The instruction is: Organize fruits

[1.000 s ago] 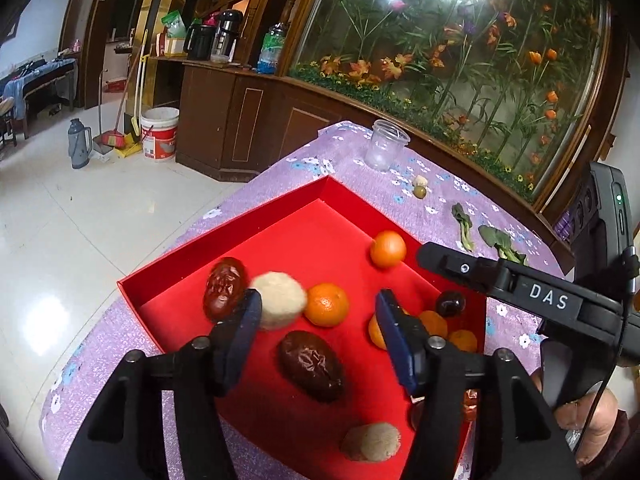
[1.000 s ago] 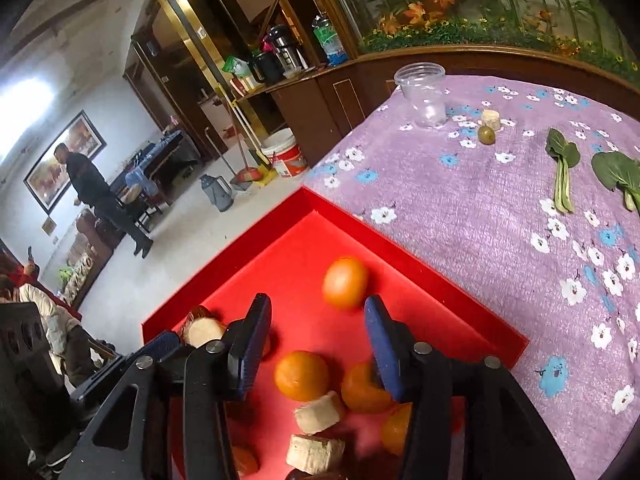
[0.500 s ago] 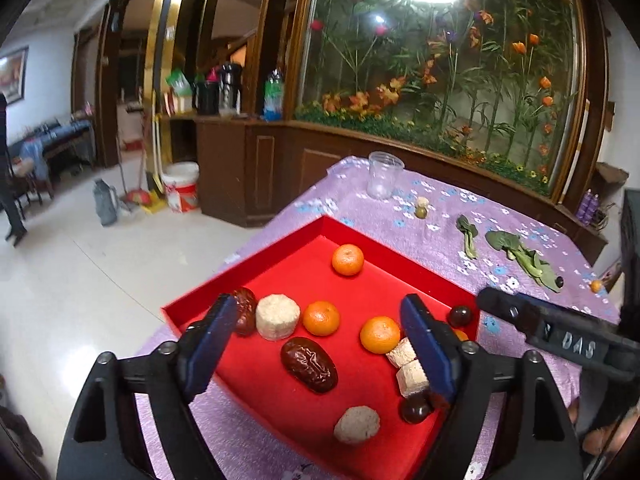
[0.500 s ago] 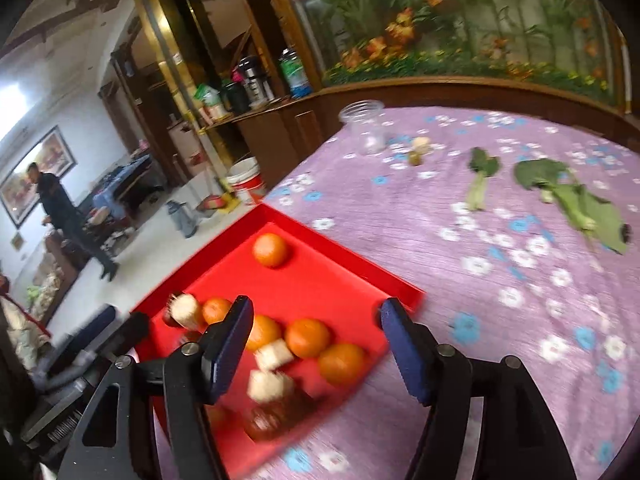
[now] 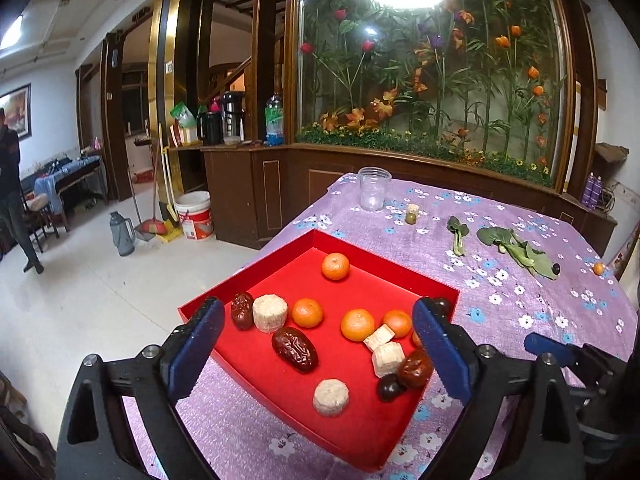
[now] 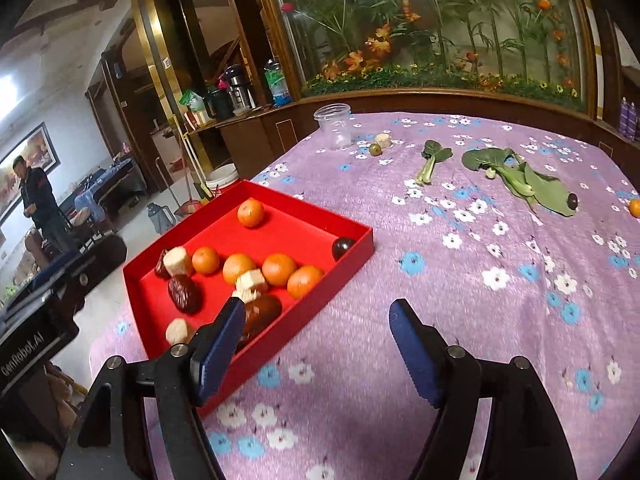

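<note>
A red tray (image 5: 384, 268) (image 6: 356, 248) sits on the purple flowered tablecloth and holds several oranges (image 5: 335, 266) (image 6: 251, 213), brown dates (image 5: 295, 349), pale cut pieces (image 5: 270, 313) and dark plums (image 6: 343, 247). My left gripper (image 5: 318, 352) is open and empty, raised above the tray's near side. My right gripper (image 6: 318, 354) is open and empty, above the cloth just right of the tray. A loose orange (image 5: 599, 268) (image 6: 635, 207) and a dark plum (image 6: 573, 200) lie at the far right of the table.
A clear plastic jar (image 5: 374, 193) (image 6: 333, 125) stands at the far table edge, with a small green fruit (image 6: 375, 149) and a pale piece (image 6: 383, 140) beside it. Leafy greens (image 5: 516, 250) (image 6: 520, 176) lie on the cloth. A person (image 6: 40, 204) stands at the left.
Both grippers have pulled back and up from the tray and opened wider. The right gripper has swung right, off the tray and over the cloth.
</note>
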Motion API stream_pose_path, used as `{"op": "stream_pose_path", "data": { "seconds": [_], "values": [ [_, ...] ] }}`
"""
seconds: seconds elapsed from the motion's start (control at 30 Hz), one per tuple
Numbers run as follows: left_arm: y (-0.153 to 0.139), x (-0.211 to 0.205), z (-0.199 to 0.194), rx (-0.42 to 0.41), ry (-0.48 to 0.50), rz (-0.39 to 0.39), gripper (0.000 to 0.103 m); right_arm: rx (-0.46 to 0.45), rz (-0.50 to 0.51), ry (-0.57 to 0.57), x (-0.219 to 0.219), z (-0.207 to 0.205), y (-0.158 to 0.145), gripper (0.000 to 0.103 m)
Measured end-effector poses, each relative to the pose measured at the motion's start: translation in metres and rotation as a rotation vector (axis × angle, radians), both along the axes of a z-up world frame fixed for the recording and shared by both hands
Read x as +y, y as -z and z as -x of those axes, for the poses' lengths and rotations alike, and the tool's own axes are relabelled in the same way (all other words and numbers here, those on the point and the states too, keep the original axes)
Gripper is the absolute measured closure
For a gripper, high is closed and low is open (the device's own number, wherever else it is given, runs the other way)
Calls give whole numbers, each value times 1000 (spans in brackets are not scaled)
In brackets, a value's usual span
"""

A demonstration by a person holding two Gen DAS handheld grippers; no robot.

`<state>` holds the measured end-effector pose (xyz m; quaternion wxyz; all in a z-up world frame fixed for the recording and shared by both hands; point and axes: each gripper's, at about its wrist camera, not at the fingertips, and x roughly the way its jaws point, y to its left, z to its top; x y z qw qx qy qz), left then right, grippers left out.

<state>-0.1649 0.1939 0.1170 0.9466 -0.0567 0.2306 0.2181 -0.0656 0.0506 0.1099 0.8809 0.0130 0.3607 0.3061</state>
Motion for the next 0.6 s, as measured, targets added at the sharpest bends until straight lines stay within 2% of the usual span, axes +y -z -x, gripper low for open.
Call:
{"op": "stream_pose_path", "data": {
  "seconds": [0.13, 0.27, 0.4, 0.6],
  "values": [
    [-5, -14, 10, -39, -31, -45, 1, -9, 0, -6, -4, 12, 1, 23],
    [-11, -25, 20, -67, -59, -71, 1, -26, -1, -14, -5, 24, -1, 22],
    [-13, -32, 27, -72, -104, -104, 1, -52, 7, -25, -5, 35, -3, 18],
    [-11, -31, 34, -70, -110, -63, 0, -75, 12, -30, -5, 47, -5, 15]
  ]
}}
